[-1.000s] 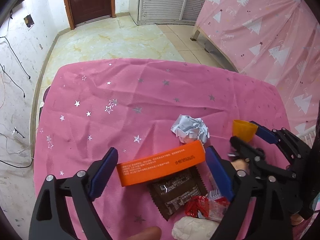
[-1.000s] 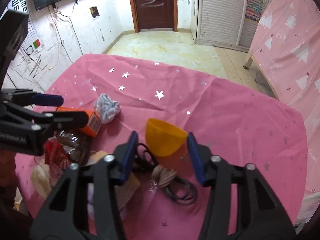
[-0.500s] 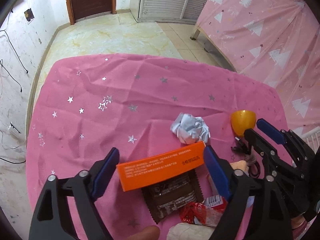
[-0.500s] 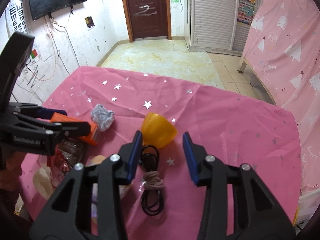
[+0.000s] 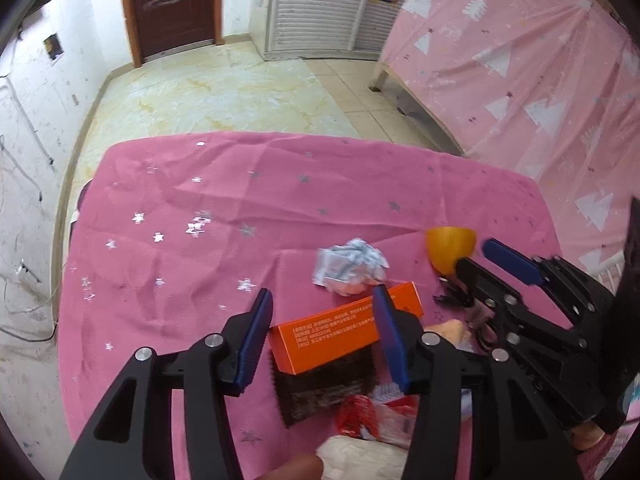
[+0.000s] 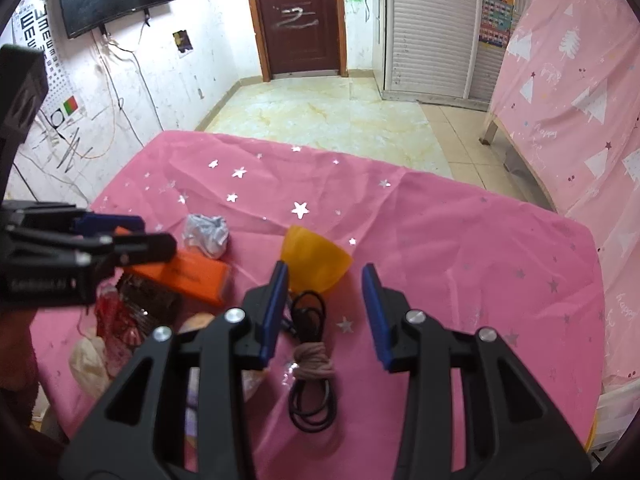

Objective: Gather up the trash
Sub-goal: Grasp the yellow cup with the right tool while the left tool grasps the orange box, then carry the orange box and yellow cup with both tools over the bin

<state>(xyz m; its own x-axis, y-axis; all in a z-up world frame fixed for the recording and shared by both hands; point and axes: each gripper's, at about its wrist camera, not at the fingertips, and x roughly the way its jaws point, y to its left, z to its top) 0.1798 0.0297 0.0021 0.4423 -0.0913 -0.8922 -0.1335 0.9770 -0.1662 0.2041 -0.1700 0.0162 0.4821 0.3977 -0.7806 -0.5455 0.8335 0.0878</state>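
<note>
Pink star-print cloth covers the desk (image 5: pixel 180 240). Left tool (image 5: pixel 325 338): jaws have just been closing and now stand partly open over the orange carton (image 5: pixel 332 332). The carton lies lengthwise between the pads and runs on past the right-hand one; no pad is seen pressing on it. Under the carton's near edge is a dark brown wrapper (image 5: pixel 320 388), with a red wrapper (image 5: pixel 360 420) touching it nearer the camera. Just beyond the carton sits a crumpled grey paper ball (image 5: pixel 352 264). Further right an orange cup (image 6: pixel 316 260) lies tipped on its side; its inside cannot be made out. Right tool (image 6: pixel 326 312): jaws have also just been closing, still apart, gripping nothing. The cup's near end and a tied black cable coil (image 6: pixel 312 364) lie between the pads.
</note>
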